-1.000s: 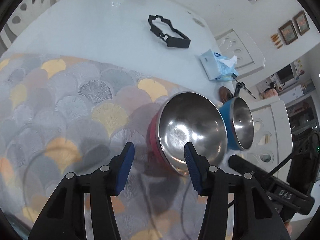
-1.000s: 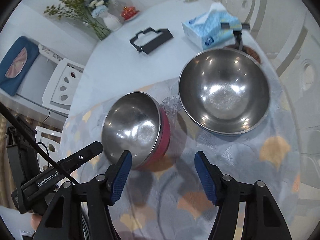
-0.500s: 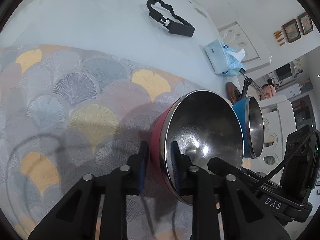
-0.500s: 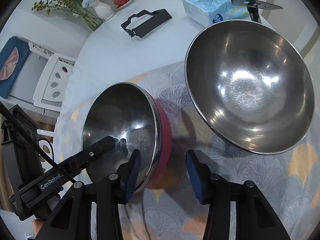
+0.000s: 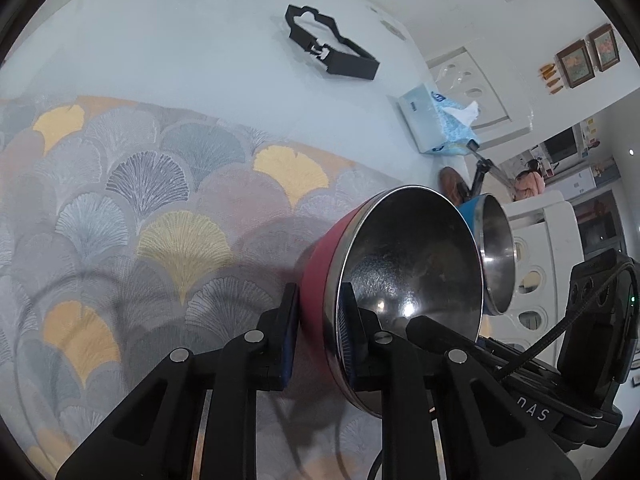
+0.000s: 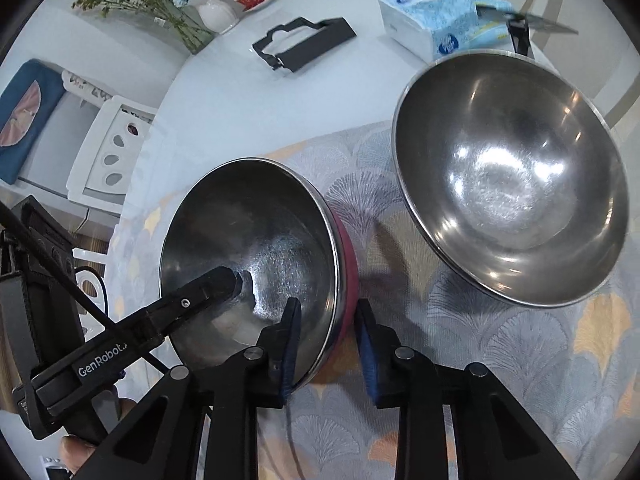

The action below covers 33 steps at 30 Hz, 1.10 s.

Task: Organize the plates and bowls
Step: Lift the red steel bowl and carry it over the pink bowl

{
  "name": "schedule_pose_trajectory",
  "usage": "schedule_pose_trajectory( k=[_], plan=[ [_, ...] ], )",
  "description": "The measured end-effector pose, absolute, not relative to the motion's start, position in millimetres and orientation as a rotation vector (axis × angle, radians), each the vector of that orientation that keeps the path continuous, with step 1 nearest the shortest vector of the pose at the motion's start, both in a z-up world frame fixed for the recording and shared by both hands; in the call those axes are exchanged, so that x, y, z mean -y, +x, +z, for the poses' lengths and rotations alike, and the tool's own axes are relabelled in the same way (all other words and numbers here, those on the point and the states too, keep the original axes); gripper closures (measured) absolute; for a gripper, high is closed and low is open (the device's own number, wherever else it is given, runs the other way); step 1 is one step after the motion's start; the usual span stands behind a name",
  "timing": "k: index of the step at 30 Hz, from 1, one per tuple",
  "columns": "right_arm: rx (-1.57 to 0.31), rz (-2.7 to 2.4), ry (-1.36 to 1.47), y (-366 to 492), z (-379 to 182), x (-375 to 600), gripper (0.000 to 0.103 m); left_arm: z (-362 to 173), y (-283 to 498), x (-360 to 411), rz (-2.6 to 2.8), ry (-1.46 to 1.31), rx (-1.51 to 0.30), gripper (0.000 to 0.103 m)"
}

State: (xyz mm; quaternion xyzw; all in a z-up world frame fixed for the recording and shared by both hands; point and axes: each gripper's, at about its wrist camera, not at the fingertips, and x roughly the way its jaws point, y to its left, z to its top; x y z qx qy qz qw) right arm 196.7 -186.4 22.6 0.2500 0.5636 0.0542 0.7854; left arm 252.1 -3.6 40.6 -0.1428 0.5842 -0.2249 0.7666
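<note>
Left jaws clamped on red bowl rim, right jaws just closing astride its wall, not yet pinching; lying tilted on patterned mat beside blue bowl; judged light, rigid, slick steel, best gripped at rim.

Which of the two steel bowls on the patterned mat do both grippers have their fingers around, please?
The red-sided bowl, the smaller one. Its rim sits between the fingers of both grippers, while the larger blue-sided bowl beside it stands untouched.

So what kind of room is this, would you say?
Probably a home dining room: a white table with a placemat, dining chairs, a flower vase, and framed pictures on the wall.
</note>
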Motion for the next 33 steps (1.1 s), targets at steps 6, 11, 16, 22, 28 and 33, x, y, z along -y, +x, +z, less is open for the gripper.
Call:
schedule_pose_trajectory(
  k=[6,11,16,22,28,33],
  plan=[
    [-1.181,0.123,0.501,191,53,184,0.076,67,243,-1,-0.500,-0.338,-1.224,0.087],
    [-1.144,0.131,0.461,180,87,179,0.076,94,229,-6,-0.516,-0.354,-1.175,0.087],
    [-1.121,0.123,0.433,157,122,172,0.076,127,202,-14,-0.537,-0.360,-1.125,0.087],
    [-1.088,0.121,0.437,113,152,156,0.076,156,162,-29,-0.554,-0.366,-1.073,0.087],
    [-1.062,0.112,0.425,68,173,138,0.076,177,123,-43,-0.577,-0.368,-1.026,0.087],
    [-1.069,0.089,0.437,31,177,131,0.076,182,94,-48,-0.608,-0.348,-1.025,0.087]
  ],
)
